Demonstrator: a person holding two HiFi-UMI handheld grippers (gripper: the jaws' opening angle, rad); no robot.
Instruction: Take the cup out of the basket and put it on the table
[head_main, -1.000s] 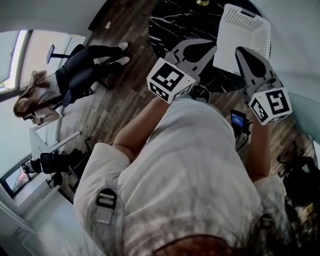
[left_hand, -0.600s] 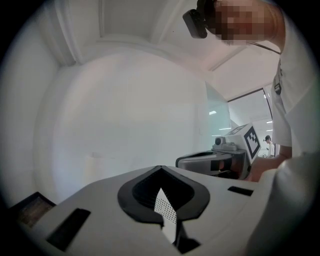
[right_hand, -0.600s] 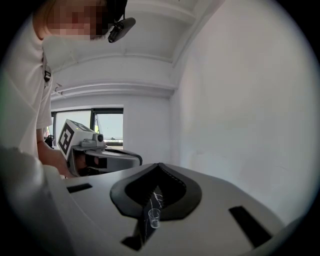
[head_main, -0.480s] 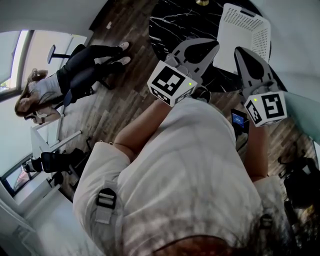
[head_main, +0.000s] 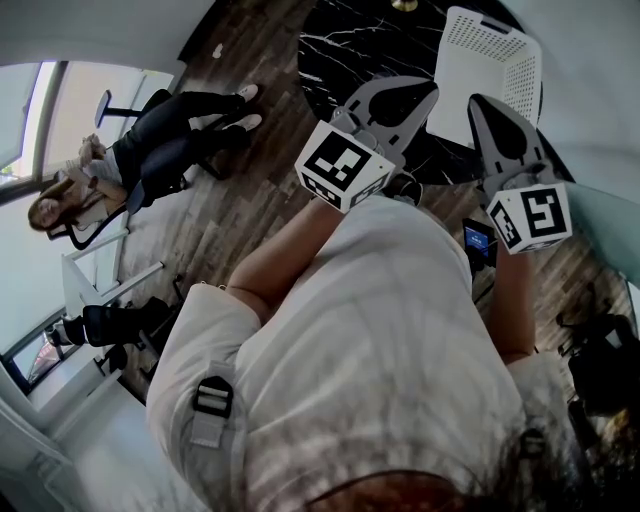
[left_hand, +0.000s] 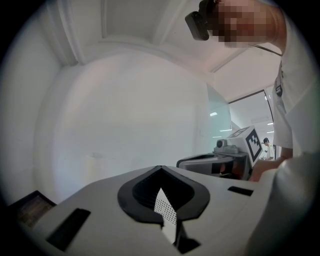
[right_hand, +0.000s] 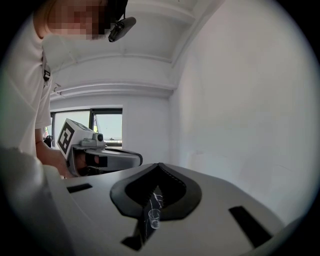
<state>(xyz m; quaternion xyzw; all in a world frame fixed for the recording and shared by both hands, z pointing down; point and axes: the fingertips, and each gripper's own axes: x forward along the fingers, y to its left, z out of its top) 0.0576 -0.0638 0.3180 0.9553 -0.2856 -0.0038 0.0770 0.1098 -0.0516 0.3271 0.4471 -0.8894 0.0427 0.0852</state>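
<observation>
Far left: a seated person (head_main: 150, 140) on a chair, on the wood floor (head_main: 230, 210), well away from the work area.

Centre: the left gripper (head_main: 395, 88) is held over the near edge of the round black marble table (head_main: 340, 40), pointing away from the body. In its own view the jaws meet at the tips with nothing clamped. Only a narrow slot stays open behind the tips, and a strip of perforated white shows through it.

Right of that: the white perforated basket (head_main: 485, 60) sits on the right side of the table. The head view can't see what's inside it.

Far right: the right gripper (head_main: 490, 110) is just beside the basket's near edge, level with the left one. Its jaws are also closed tip to tip and empty.

Cup (right_hand: 154, 218): small and clear, upright, visible only through the slot in the right gripper view. It's well beyond the jaws and neither gripper touches it. It shows against dark, white-veined marble, so it looks to be on the table rather than in the basket, but the slot is too narrow to confirm. It doesn't show in the head view.
</observation>
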